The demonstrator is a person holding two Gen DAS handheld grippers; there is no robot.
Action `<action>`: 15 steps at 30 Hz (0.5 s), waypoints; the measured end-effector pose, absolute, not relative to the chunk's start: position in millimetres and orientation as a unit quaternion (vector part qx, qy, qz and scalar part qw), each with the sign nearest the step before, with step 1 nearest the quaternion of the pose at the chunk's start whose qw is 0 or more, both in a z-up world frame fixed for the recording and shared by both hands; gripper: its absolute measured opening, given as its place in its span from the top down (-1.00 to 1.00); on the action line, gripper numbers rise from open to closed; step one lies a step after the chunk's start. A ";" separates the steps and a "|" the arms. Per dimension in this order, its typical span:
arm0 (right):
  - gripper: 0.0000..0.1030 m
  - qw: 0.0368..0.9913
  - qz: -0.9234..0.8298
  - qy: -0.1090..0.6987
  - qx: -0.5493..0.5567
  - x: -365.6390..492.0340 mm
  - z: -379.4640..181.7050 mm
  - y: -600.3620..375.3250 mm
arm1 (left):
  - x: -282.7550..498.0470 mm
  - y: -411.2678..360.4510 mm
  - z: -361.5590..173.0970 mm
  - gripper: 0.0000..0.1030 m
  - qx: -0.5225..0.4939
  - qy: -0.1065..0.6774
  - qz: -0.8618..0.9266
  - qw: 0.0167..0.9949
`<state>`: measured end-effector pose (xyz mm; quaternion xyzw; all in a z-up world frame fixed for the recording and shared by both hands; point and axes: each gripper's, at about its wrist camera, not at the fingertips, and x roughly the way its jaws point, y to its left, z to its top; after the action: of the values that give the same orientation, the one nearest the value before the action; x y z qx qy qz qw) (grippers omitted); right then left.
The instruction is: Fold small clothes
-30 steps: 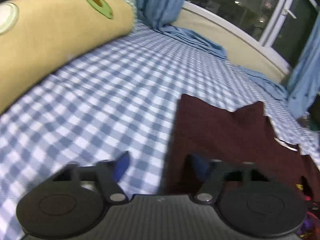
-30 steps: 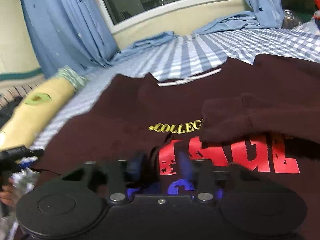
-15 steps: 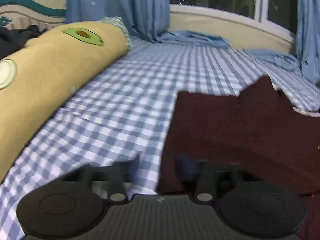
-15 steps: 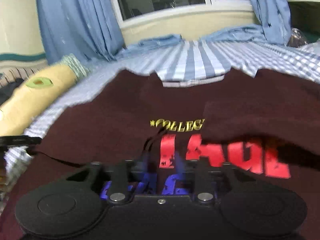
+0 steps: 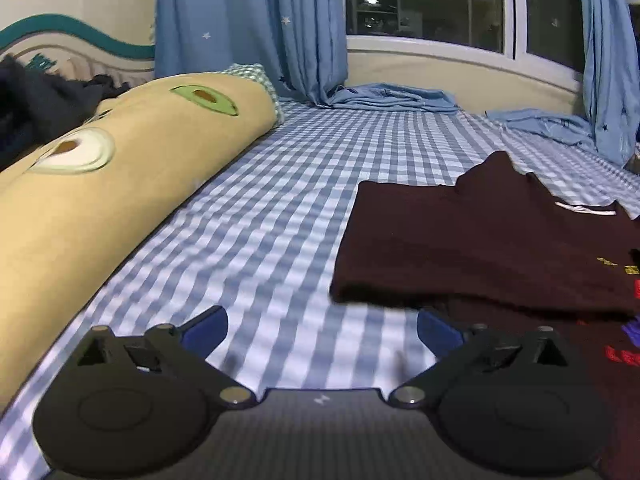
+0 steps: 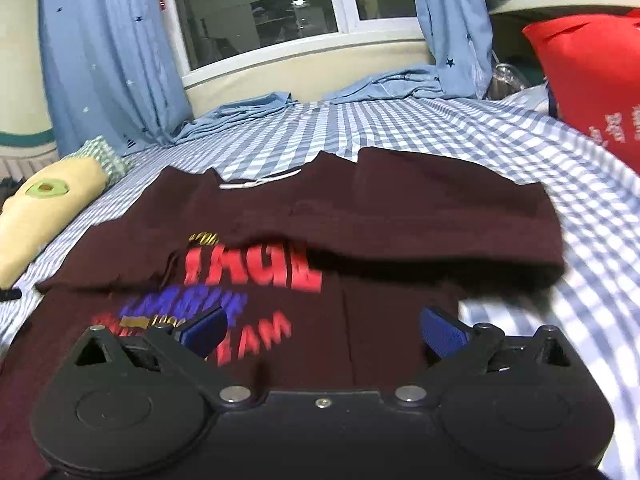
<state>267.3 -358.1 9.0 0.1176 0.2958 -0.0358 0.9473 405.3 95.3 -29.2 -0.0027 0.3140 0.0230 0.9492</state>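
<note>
a: left wrist view: the left tool hangs low over the blue-and-white checked bed sheet, its two blue-padded fingers spread wide with nothing between them.

b: and the shirt?

a: the dark maroon t-shirt with printed lettering lies flat on the sheet ahead and to the right of that tool. its folded-over left edge sits just past the right finger, not touching it as far as i can tell.

b: what's off to the left of the tool?

a: a long tan bolster pillow with avocado patches, lying along the bed. straight ahead, blue star-print curtains hang by a dark window, with their hems bunched on the mattress.

b: right wrist view?

a: the right tool is also spread wide and grips nothing. it hovers right over the lower half of the maroon t-shirt, the left blue pad over the red and blue print. the upper part of the shirt is folded down in a band across the chest, ahead of the tool, covering the top of the red letters. the white-trimmed collar lies further ahead.

b: anything to the right?

a: a red fabric bag with pale characters, far right on the bed.
</note>
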 end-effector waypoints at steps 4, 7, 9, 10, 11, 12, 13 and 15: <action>-0.99 0.949 -0.011 0.296 0.107 205.4 13.7 -343.3 | 344.4 92.2 -14.2 -0.99 -0.015 0.309 0.029 0.950; -0.99 0.954 -0.007 0.290 0.081 160.0 18.9 -325.1 | 302.8 85.8 -7.8 -0.99 -0.014 0.311 0.013 0.950; -0.99 0.956 -0.006 0.286 0.072 134.9 21.4 -313.8 | 272.1 78.0 -5.4 -0.99 -0.004 0.311 -0.005 0.950; -0.99 0.956 -0.004 0.286 0.065 121.2 22.2 -308.1 | 259.8 74.0 -4.9 -0.99 0.004 0.309 -0.013 0.951; -0.99 0.956 -0.002 0.288 0.056 108.2 22.7 -302.3 | 242.3 68.1 -5.3 -0.99 0.019 0.304 -0.025 0.952; -0.99 0.957 0.001 0.288 0.042 93.4 22.5 -295.6 | 228.7 62.5 -6.1 -0.99 0.034 0.299 -0.033 0.953; -0.99 0.958 0.004 0.287 0.027 79.7 22.2 -288.9 | 216.8 57.9 -8.1 -0.99 0.049 0.295 -0.040 0.953; -0.99 0.958 0.012 0.287 -0.010 56.6 18.7 -275.6 | 189.1 47.6 -13.8 -0.99 0.088 0.284 -0.067 0.952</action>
<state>56.6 -275.6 18.7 -0.0096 0.2871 0.0116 0.9578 189.1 47.6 -13.8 0.0875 0.2843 -0.0666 0.9524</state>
